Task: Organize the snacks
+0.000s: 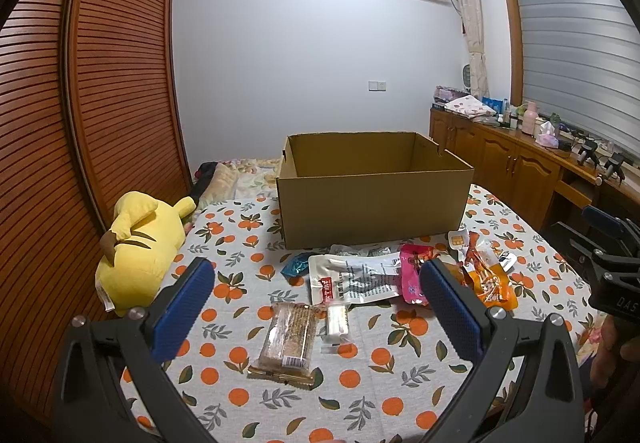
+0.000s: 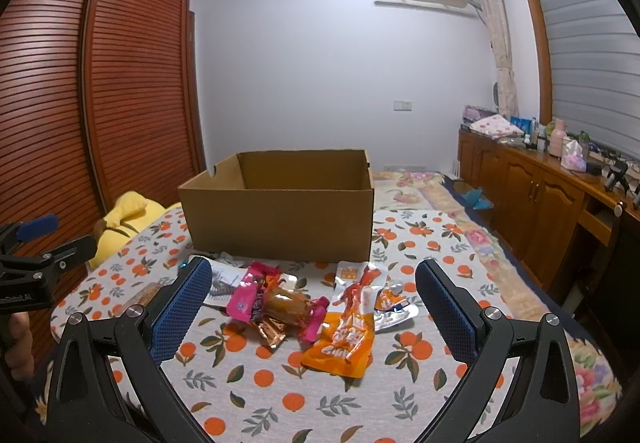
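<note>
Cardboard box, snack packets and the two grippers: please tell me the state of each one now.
cardboard box: open on top, upright on the table.
pink packet: sealed, lying on the table, outside the box.
orange packet: lying flat, outside the box.
brown bar packet: sealed, lying flat.
white pouch: lying flat.
left gripper: open, holds nothing.
right gripper: open, holds nothing.

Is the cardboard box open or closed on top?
Open: the cardboard box shows bare inner walls, with no flaps over the top. Its floor is hidden.
</note>
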`<state>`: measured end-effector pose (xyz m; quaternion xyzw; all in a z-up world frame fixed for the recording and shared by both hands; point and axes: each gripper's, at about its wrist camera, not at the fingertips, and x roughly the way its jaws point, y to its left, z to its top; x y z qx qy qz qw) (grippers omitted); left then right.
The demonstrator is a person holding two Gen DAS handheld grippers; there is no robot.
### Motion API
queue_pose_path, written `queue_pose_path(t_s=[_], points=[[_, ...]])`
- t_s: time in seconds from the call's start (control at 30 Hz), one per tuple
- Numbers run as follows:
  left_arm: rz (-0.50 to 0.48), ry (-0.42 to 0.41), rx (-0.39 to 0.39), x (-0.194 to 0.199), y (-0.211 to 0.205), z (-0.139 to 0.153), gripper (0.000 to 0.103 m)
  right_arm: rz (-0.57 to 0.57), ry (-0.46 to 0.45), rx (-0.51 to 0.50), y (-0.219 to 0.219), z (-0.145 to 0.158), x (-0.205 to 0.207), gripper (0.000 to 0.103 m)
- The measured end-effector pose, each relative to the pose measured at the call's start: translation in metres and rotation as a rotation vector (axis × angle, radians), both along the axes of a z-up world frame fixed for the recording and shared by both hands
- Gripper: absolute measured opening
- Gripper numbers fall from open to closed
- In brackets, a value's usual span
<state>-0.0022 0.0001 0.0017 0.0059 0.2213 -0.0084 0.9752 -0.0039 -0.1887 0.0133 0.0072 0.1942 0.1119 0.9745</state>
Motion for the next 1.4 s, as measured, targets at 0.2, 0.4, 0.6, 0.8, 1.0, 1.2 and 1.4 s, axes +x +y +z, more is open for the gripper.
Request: queue_pose_path(t_s=[0.2, 0.4, 0.6, 0.8, 1.0, 1.2, 1.4], points=[[-0.006, -0.003, 0.002, -0.001, -0.001, 0.003, 0.103, 0.0, 0.001, 0.002, -0.001, 0.0, 0.0, 0.103], [-0.005, -0.005, 0.007, 0.0, -0.001, 0.004, 0.103, -0.004, 0.004, 0.005, -0.003, 0.001, 0.0, 0.103], [-0.003, 0.0, 0.008, -0.002, -0.002, 0.003, 0.103, -0.007, 0.003, 0.001, -0.005, 0.0, 0.001, 0.103], [-0.003, 0.011, 0.01, 0.001, 0.0, -0.002, 0.103, -0.011, 0.002, -0.002, -0.006, 0.0, 0.001, 0.103], [-0.003, 0.012, 0.009, 0.001, 0.0, -0.003, 0.103, -0.01, 0.002, 0.0, -0.006, 0.0, 0.001, 0.103], [-0.01, 0.012, 0.008, 0.002, 0.0, -0.004, 0.103, -0.01, 0.001, 0.004, -0.007, 0.0, 0.0, 0.103], [-0.023, 0.014, 0.01, 0.001, -0.004, -0.007, 0.103, -0.01, 0.004, 0.003, -0.006, 0.0, 0.001, 0.103]])
